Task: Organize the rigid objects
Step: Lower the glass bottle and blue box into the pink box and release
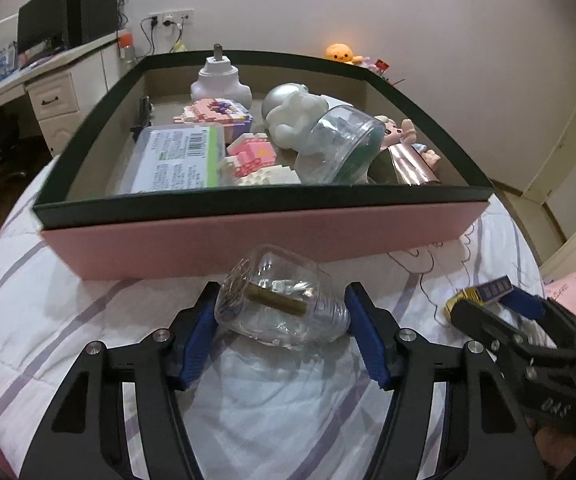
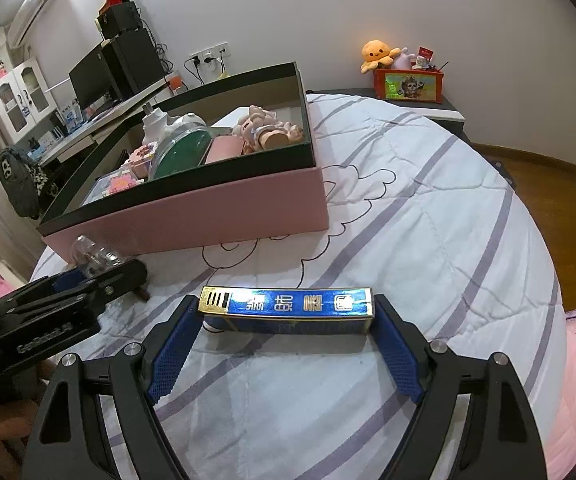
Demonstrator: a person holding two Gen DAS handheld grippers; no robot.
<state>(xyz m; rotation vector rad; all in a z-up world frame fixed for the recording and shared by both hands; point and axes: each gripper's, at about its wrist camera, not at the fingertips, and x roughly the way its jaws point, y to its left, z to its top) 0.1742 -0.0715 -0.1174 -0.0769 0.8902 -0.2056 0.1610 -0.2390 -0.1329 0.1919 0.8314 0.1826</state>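
Note:
A clear plastic bulb-shaped bottle (image 1: 277,304) with a brown stick inside lies on the white striped quilt (image 1: 87,320). My left gripper (image 1: 281,312) is shut on it, a blue pad at each end. My right gripper (image 2: 288,312) is shut on a blue and gold box (image 2: 288,306), holding it by its two ends just above the quilt. That box also shows at the right of the left wrist view (image 1: 484,294). The pink box with a dark green rim (image 1: 263,236) stands just behind the bottle, filled with toys.
In the pink box lie a clear-lidded case (image 1: 175,158), pink block figures (image 1: 247,152), a white figure (image 1: 296,120), a clear dome (image 1: 340,144) and a doll (image 1: 404,132). A desk with a monitor (image 1: 43,24) stands at left. A red toy bin (image 2: 408,84) stands beyond the bed.

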